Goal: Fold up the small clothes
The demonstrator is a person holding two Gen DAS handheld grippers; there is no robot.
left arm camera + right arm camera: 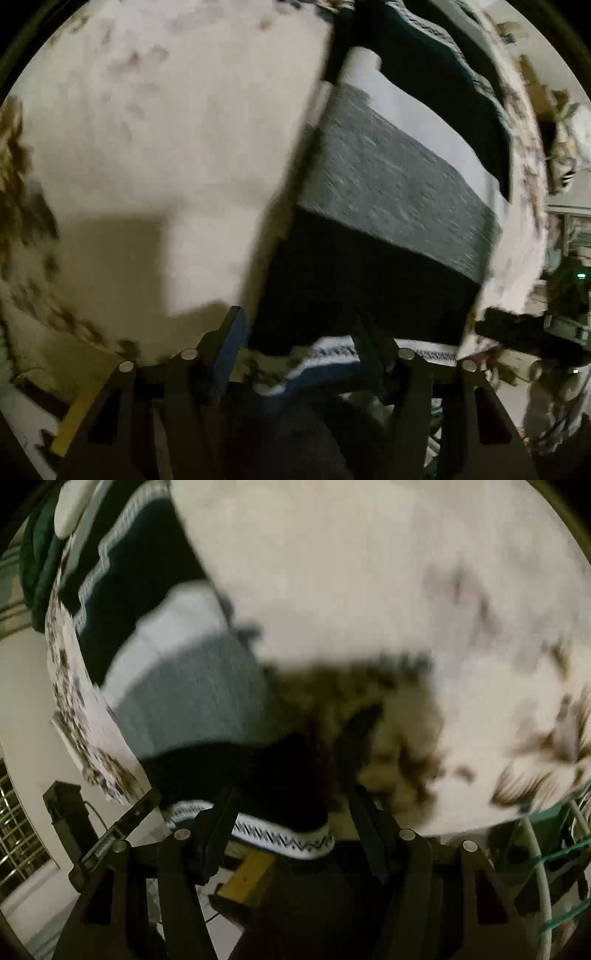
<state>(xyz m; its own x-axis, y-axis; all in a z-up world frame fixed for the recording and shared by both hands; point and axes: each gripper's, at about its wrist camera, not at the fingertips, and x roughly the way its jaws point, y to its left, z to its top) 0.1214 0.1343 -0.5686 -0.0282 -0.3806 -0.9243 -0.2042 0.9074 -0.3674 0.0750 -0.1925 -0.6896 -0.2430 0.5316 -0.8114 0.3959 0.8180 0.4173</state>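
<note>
A small knitted garment with black, grey and white bands (388,206) lies on a cream floral cloth (166,147). Its white zigzag-patterned hem (332,350) is at the near edge. My left gripper (299,332) is open, its fingers (229,339) on either side of the hem's left corner. In the right wrist view the same garment (192,694) lies at the left, hem (280,836) nearest. My right gripper (291,805) is open, its fingers (218,819) on either side of the black band just above the hem.
The floral cloth (369,590) covers the table. A dark green garment (37,554) lies at the far left edge in the right wrist view. A wire rack (18,830) stands left and a white wire basket (546,867) right, below the table edge.
</note>
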